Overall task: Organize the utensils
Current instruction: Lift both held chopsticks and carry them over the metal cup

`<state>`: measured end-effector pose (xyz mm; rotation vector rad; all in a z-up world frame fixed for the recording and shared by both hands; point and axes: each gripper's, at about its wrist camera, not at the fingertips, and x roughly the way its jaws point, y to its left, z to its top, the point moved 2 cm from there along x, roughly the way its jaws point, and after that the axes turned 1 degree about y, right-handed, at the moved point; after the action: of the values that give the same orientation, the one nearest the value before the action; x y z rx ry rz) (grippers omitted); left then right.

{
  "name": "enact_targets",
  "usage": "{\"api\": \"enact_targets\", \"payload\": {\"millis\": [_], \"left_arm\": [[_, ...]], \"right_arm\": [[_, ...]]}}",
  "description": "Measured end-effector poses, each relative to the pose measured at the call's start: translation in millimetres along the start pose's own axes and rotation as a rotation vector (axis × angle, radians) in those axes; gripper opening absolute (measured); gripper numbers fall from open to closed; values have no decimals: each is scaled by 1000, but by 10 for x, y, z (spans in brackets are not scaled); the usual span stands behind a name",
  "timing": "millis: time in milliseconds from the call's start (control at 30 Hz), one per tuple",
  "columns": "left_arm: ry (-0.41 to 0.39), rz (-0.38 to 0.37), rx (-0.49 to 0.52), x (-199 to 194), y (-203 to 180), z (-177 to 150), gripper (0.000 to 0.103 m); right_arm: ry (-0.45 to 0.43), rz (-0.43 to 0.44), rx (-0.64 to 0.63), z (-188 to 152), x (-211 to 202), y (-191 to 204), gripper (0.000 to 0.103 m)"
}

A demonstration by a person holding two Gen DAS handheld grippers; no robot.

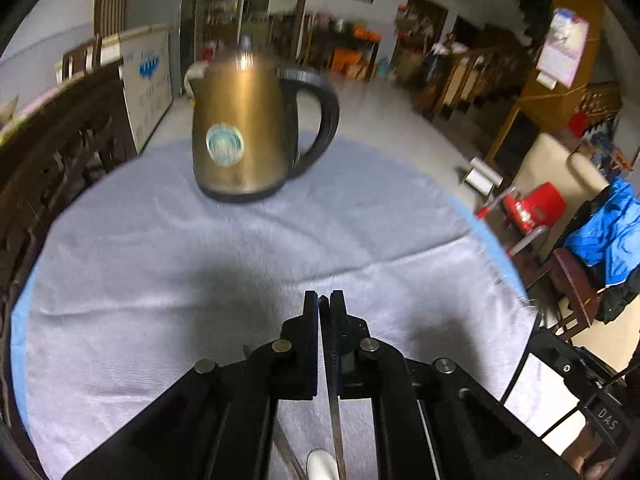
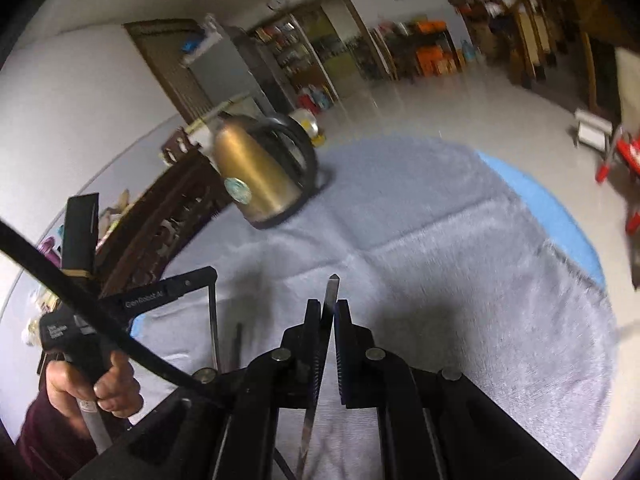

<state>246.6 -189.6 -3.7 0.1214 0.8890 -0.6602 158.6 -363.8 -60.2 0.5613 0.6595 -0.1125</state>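
My left gripper point(image 1: 324, 298) is shut on a thin metal utensil point(image 1: 335, 420), seen edge on. It runs from between the pads down out of the picture, and a white rounded end point(image 1: 320, 464) shows beside it. My right gripper point(image 2: 329, 306) is shut on another flat metal utensil point(image 2: 331, 290). Its pointed tip sticks out past the fingertips, and the rest slants down under the jaws. In the right wrist view a hand point(image 2: 108, 388) holds the left gripper point(image 2: 210, 276) at the left, with a thin metal strip point(image 2: 215, 320) hanging from it. Both grippers hover above the grey cloth point(image 1: 160, 280).
A bronze kettle point(image 1: 236, 128) point(image 2: 260, 176) with a black handle stands at the far side of the round table. Blue cover point(image 2: 552, 208) shows past the cloth's edge. A dark carved chair point(image 1: 60, 184) stands left, and a red stool point(image 1: 532, 208) and a blue jacket point(image 1: 608, 240) right.
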Motion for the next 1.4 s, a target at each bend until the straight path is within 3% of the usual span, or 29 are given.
{"api": "enact_targets", "payload": {"millis": [267, 500, 1000, 1400], "left_arm": [[-161, 8, 0, -684, 117, -109, 6], [-267, 46, -9, -1266, 239, -306, 5], [-375, 57, 8, -2138, 256, -549, 5], [-487, 11, 89, -2999, -41, -730, 5]], "right_arm": [[-130, 43, -101, -138, -536, 421, 7], [-217, 29, -177, -294, -1001, 677, 7], [-343, 39, -230, -435, -1726, 999, 7], [-561, 110, -341, -366, -2482, 1626, 7]]}}
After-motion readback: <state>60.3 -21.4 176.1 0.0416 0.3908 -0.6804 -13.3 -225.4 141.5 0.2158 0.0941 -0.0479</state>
